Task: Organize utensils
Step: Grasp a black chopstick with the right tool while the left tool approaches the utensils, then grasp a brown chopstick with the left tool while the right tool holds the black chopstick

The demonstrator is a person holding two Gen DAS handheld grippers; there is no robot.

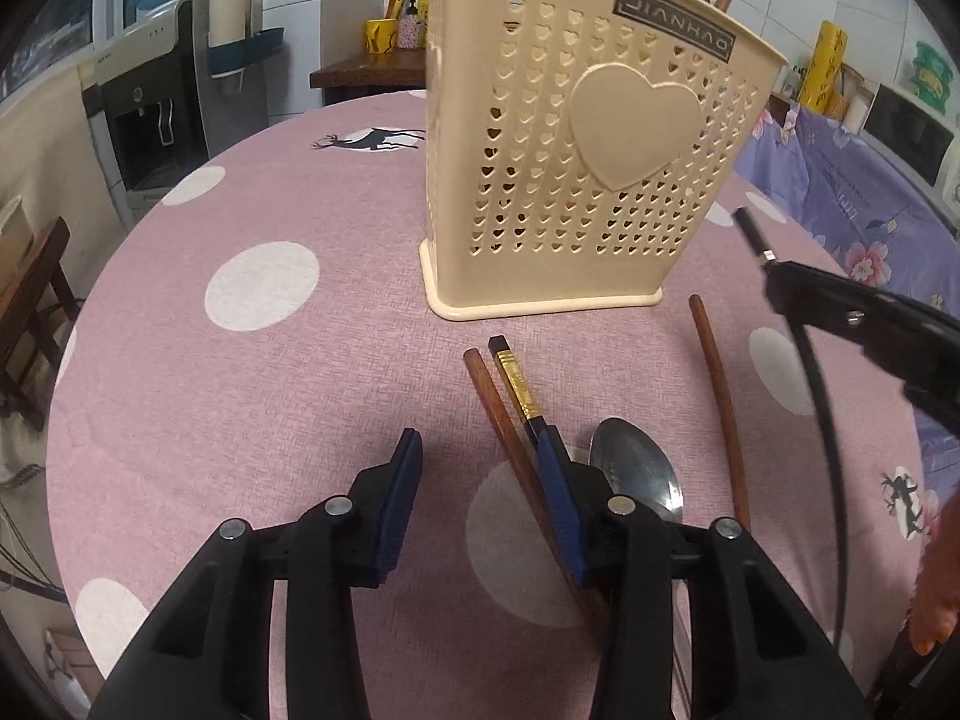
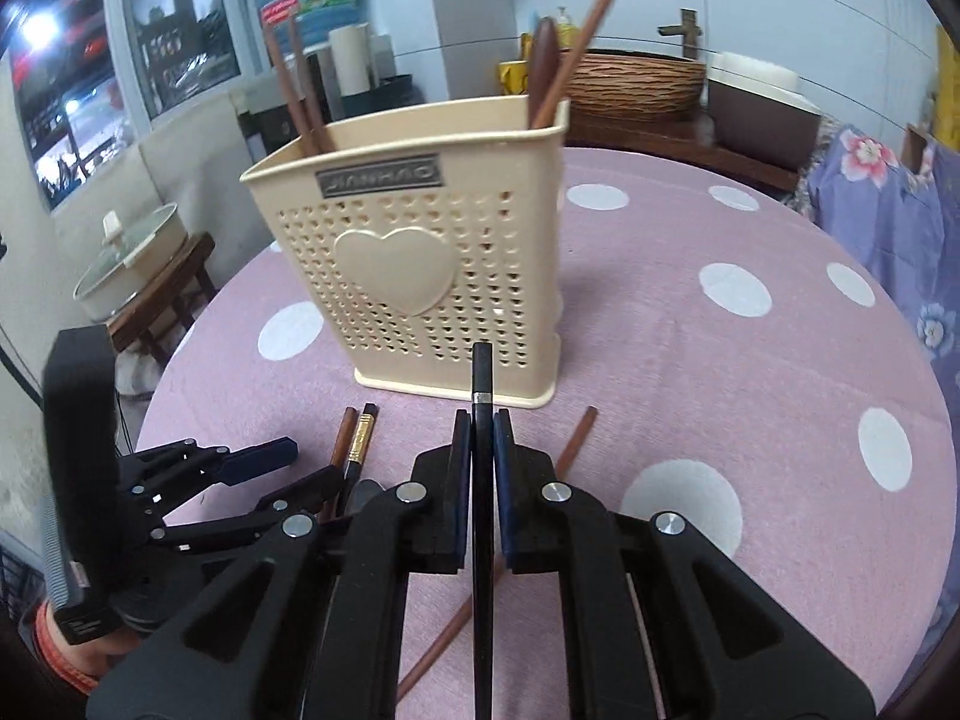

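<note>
A cream perforated utensil holder [image 1: 576, 168] with a heart stands on the pink dotted tablecloth [image 1: 270, 372]; it also shows in the right wrist view [image 2: 420, 276], holding several brown chopsticks and a wooden spoon. My right gripper [image 2: 480, 420] is shut on a black chopstick [image 2: 482, 372], held above the cloth in front of the holder; it shows in the left wrist view [image 1: 774, 276]. My left gripper [image 1: 480, 444] is open, low over a brown chopstick [image 1: 492, 396], a black-and-gold chopstick [image 1: 516, 378] and a metal spoon [image 1: 636, 468]. Another brown chopstick [image 1: 717, 396] lies to the right.
A water dispenser [image 1: 156, 108] stands at the left beyond the table. A blue floral cloth [image 1: 840, 180] covers something at the right. A wooden stool with a lidded pot [image 2: 132, 264] stands at the left, and a woven basket [image 2: 636, 81] sits behind the table.
</note>
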